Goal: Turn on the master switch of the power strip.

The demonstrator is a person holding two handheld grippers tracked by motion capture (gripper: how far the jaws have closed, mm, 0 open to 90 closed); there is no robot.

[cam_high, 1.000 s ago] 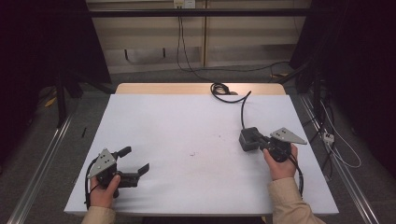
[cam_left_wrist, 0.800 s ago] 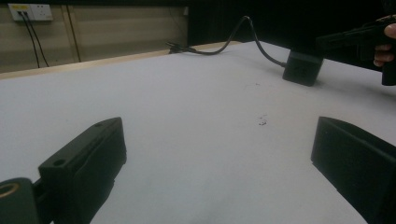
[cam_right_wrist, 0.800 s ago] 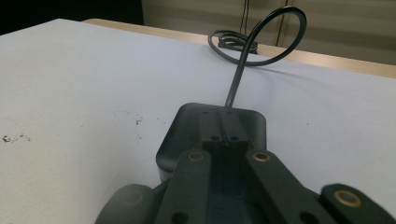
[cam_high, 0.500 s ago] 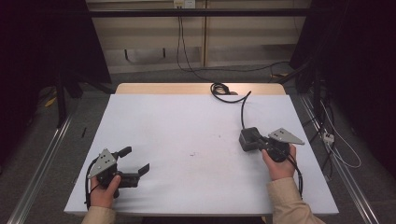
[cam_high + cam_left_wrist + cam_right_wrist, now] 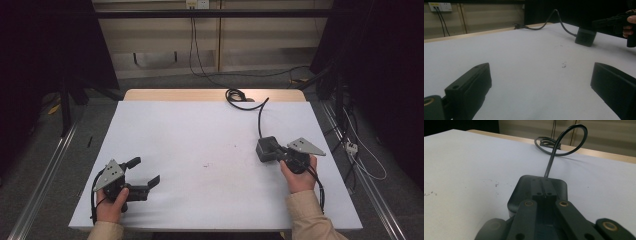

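Fingers, right gripper [image 5: 274,151]: pressed flat together, nothing between them; in the right gripper view the two black jaws meet with no gap and lie over the top of the power adapter [image 5: 537,192]. I cannot tell whether they touch its casing or sit just above it.

Fingers, left gripper [image 5: 145,172]: spread wide, empty, bare table [image 5: 200,135] between them.

Item, power adapter: dark rounded block, flat on the white table toward my right side; in the high view it sits at the tip of my right gripper. Its cable [image 5: 260,115] runs up and away to a loose coil at the far edge.

Risks, as I judge them: closed jaws cannot clasp the block, so any forward push would only slide it across the smooth top. Opening too low could knock it askew. The coiled cable may drag or snag at the table edge if the block is lifted.

Pose: right hand low, gripper level, pointing left and away. Left hand low near the front left corner, gripper angled toward the centre, well apart from the block.
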